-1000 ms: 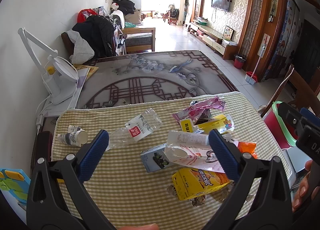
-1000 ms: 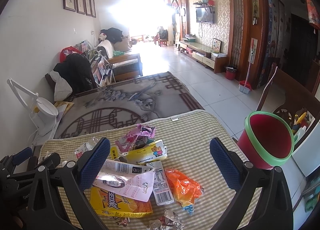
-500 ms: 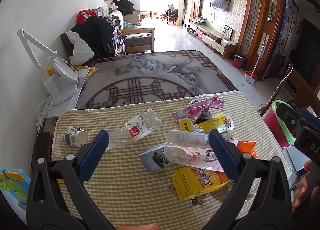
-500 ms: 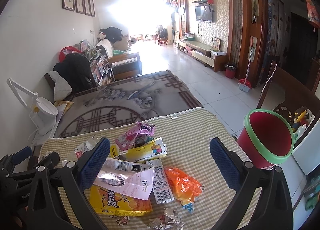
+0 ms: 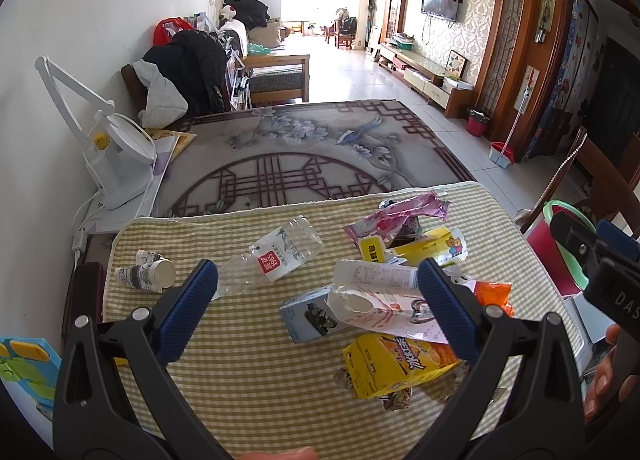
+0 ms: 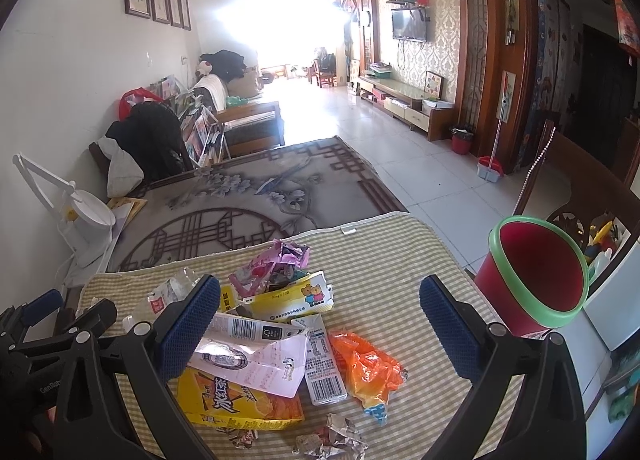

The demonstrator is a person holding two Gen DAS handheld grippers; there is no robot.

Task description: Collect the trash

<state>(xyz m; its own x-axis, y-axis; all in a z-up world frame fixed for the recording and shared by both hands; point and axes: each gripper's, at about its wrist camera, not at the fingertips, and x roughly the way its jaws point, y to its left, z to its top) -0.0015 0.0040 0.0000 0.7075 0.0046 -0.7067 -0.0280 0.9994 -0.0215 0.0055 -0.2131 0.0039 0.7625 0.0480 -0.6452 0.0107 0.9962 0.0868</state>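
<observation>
— So where do we stand with the trash?

— We judge we're at the very start: nothing is in either tool. Our left gripper (image 5: 318,284) hangs over the checked cloth (image 5: 248,360) with its jaws spread wide and empty, and our right gripper (image 6: 320,300) is just as wide and just as empty.

— And the litter?

— Mostly ahead of the right gripper and below it: the yellow carton (image 6: 240,400) lies under its left finger, the white torn pack (image 6: 252,356) on top of that, the orange wrapper (image 6: 368,368) between the fingers, crumpled foil (image 6: 332,440) nearest us. Ahead of the left gripper lie the clear bottle (image 5: 276,256) and, off to its left, a paper cup (image 5: 148,272).

— Where does it all go?

— We take the red bin (image 6: 536,280), standing to the right of the right gripper beyond the cloth's edge, as the target.

— Next move?

— We'd lower the right gripper onto the orange wrapper, close on it, then swing right over the bin's green rim. Thin film may slip, so we'd pinch a bunched part.
</observation>
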